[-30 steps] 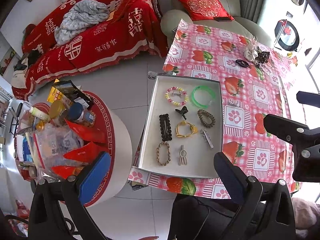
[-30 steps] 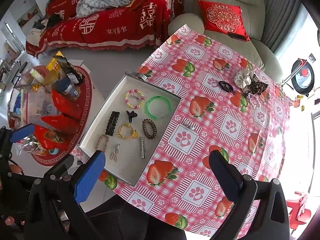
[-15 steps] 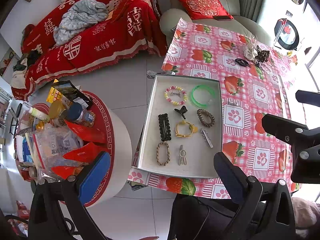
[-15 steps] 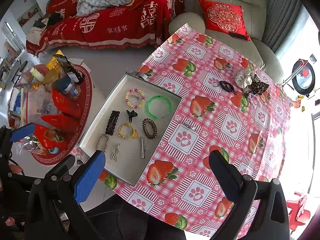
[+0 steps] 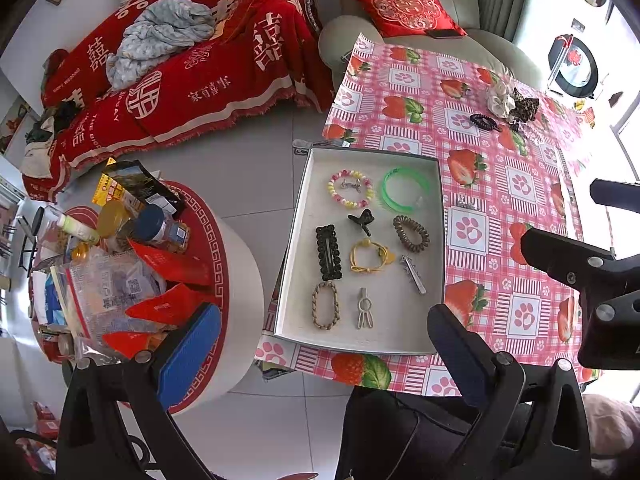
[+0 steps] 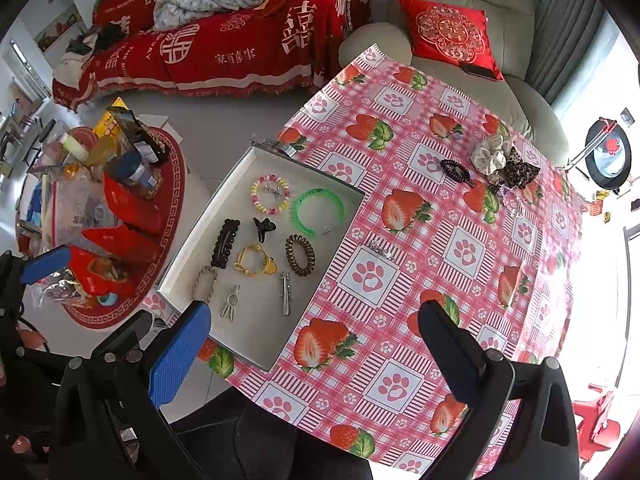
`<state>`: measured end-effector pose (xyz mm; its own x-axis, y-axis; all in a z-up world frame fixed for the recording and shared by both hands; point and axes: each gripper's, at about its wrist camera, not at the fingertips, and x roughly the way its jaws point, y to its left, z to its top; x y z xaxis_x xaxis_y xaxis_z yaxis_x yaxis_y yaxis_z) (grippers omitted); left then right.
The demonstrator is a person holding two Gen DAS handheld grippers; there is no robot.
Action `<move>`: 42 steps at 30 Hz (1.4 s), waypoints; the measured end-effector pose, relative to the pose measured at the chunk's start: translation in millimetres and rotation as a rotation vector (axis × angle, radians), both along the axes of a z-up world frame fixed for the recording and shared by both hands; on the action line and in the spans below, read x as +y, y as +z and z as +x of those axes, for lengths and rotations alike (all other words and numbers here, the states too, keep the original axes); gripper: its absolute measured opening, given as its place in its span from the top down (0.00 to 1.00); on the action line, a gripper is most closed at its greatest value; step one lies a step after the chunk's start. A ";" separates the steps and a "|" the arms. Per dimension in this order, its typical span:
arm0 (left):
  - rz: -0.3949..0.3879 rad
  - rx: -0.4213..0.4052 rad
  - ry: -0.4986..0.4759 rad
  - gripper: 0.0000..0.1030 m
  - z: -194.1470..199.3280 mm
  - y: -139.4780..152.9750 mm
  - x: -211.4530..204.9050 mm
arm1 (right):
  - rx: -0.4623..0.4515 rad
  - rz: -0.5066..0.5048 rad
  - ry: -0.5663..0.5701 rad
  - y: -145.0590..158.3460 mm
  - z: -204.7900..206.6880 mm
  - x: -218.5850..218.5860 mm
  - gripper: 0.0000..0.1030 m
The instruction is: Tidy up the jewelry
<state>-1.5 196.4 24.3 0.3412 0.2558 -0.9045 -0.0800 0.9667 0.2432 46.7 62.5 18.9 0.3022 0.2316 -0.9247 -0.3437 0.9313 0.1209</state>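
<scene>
Worktop (image 6: 460, 280) under strawberry cloth carried the grey tray (image 6: 256, 344), the landmark here. Tray sat at the worktop's near-left edge, already mostly filled: green bangle (image 6: 319, 211) and beaded bracelet (image 6: 271, 194) at its far end, brown coil tie (image 6: 300, 255), yellow cord bracelet (image 6: 255, 262), black claw clip (image 6: 264, 227) and black barrette (image 6: 225, 242) mid-tray, braided loop (image 6: 204, 282), silver clip (image 6: 231, 304) and bar clip (image 6: 285, 293) at its near end. Left to do, judging by layout: pile well beyond the tray's far-right side, white scrunchie (image 6: 490, 156), leopard scrunchie (image 6: 519, 170), black coil tie (image 6: 455, 170), plus a small silver piece (image 6: 381, 249) just beside the tray's right wall. Left tongs (image 5: 320, 356) hovered near the tray's near end, apart, empty. Right tongs (image 6: 316, 354) likewise apart, holding nothing, above the cloth right of the tray.
</scene>
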 end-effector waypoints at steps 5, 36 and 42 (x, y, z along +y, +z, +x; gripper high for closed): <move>0.001 0.001 0.000 0.00 1.0 0.7 -0.3 | 0.000 0.000 -0.001 0.1 0.1 0.7 0.00; 0.002 0.005 0.000 0.00 1.1 -0.8 -0.1 | 0.004 -0.003 0.001 -0.6 1.9 3.2 0.00; 0.003 0.005 0.000 0.00 1.7 -1.5 -0.1 | 0.006 -0.004 0.002 -1.3 2.7 4.5 0.00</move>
<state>0.2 196.3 22.9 0.3364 0.2580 -0.9057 -0.0782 0.9661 0.2461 49.4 67.0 17.6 0.2961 0.2290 -0.9273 -0.3453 0.9308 0.1196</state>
